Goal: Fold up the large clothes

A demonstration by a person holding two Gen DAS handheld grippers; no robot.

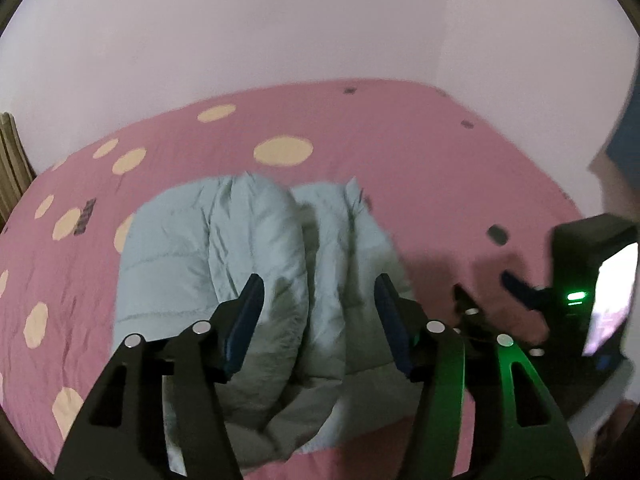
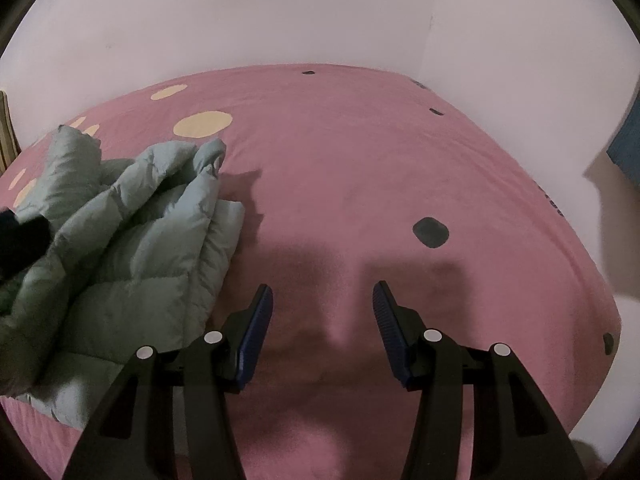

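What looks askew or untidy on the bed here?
The pale green puffer jacket lies in a lumpy, uneven bundle on the pink bedspread, its far edge sticking up rather than flat. Both the left gripper and right gripper are open and empty.

Bed with pink cover, printed with cream ovals toward the upper left of the frame and dark spots at right. Plain white walls meet in a corner at upper right. Striped fabric at left edge; blue object at right edge.
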